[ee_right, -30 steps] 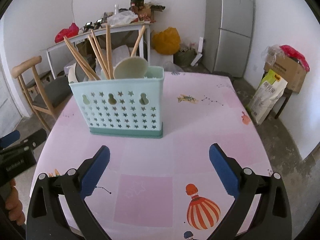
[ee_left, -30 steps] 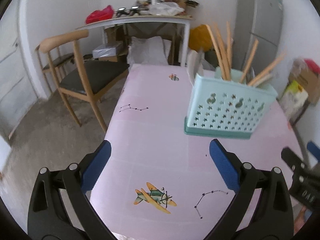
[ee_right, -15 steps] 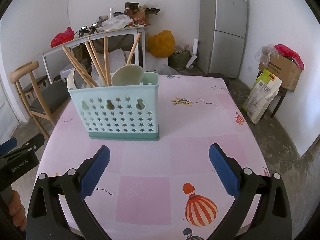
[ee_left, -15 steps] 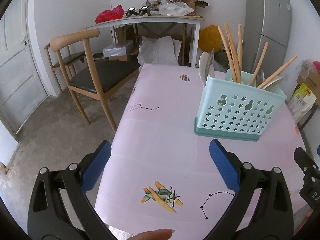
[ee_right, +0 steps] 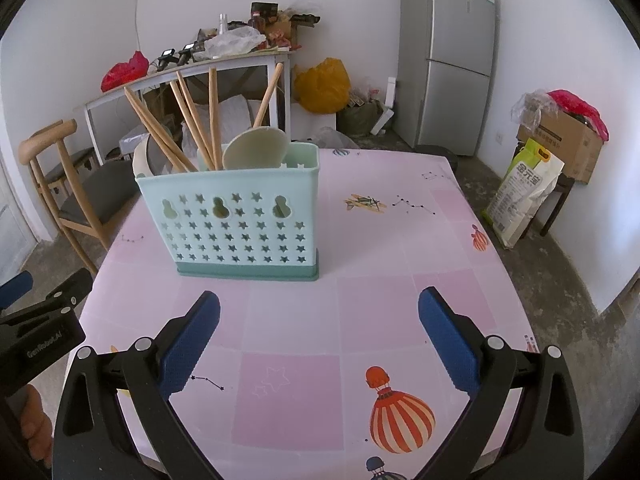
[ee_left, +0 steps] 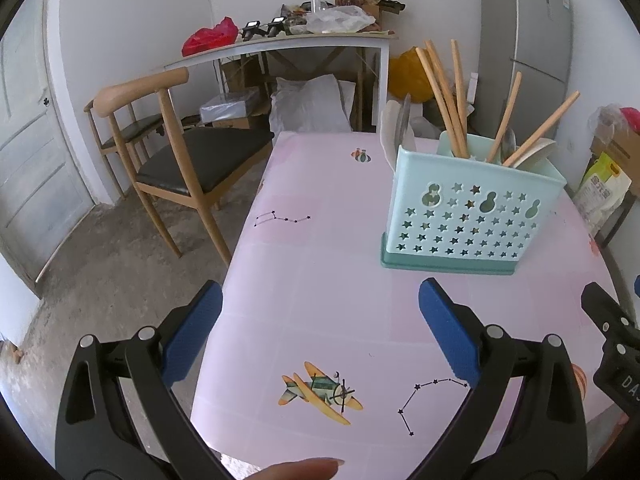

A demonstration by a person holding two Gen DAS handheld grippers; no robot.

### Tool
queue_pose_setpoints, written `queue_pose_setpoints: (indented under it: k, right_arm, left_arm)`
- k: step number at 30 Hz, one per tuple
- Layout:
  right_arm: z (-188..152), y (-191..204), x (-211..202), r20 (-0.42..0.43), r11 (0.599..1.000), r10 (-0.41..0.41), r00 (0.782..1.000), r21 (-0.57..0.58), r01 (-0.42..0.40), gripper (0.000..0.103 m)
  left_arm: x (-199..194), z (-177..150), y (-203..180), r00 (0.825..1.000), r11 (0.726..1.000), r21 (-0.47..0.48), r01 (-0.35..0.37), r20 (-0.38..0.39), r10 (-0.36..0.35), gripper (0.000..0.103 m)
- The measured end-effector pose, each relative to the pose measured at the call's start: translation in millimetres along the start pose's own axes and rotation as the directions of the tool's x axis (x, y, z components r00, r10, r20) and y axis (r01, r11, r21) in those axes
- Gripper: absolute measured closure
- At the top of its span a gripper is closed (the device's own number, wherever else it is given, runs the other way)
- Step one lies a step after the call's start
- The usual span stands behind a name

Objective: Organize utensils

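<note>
A mint-green utensil caddy (ee_left: 472, 220) (ee_right: 236, 224) with star cut-outs stands upright on the pink table (ee_left: 340, 320) (ee_right: 360, 300). Several wooden chopsticks (ee_left: 444, 96) (ee_right: 192, 116) and a pale spoon (ee_right: 256, 148) stick out of its top. A pale flat utensil (ee_left: 390, 136) leans at the caddy's far left side. My left gripper (ee_left: 320, 332) hovers open over the table's near left part, short of the caddy. Open too, my right gripper (ee_right: 320, 336) is held in front of the caddy with nothing between its fingers.
A wooden chair (ee_left: 176, 152) (ee_right: 60, 184) stands left of the table. Behind are a cluttered white desk (ee_left: 300, 40) (ee_right: 200, 68), a grey fridge (ee_right: 448, 60) (ee_left: 528, 40) and a yellow bag (ee_right: 324, 84). A cardboard box (ee_right: 560, 140) and a sack (ee_right: 524, 196) sit right. A fingertip (ee_left: 296, 470) shows below.
Both grippers have drawn back from the caddy, which now looks smaller and farther. The left wrist view has swung so the caddy sits more upright. Both stay open.
</note>
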State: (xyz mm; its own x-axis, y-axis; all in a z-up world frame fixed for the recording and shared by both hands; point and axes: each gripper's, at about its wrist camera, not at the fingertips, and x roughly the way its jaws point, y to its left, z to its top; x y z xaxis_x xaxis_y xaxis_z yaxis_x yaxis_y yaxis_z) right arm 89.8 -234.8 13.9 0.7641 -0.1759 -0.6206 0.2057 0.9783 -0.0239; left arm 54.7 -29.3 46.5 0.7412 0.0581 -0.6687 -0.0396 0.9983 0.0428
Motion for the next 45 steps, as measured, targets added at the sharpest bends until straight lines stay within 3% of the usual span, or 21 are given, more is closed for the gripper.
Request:
queue_pose_setpoints:
  k: [22,45]
  right_arm:
    - [2.1,-9.6,2.6,-0.01,1.0,-0.023,1.0,0.003,0.023,0.006]
    - [-0.1,-5.4,3.1,-0.016,1.0,-0.025,1.0,-0.002,0.025,0.006]
  left_arm:
    - [-4.5,1.2,-5.2,0.998,0.998,0.003,0.055,-0.016,-0.055,0.008]
    - [-4.6,1.5,-3.6,0.998,0.998,-0.001,0.061,-0.02,-0.061,0.008]
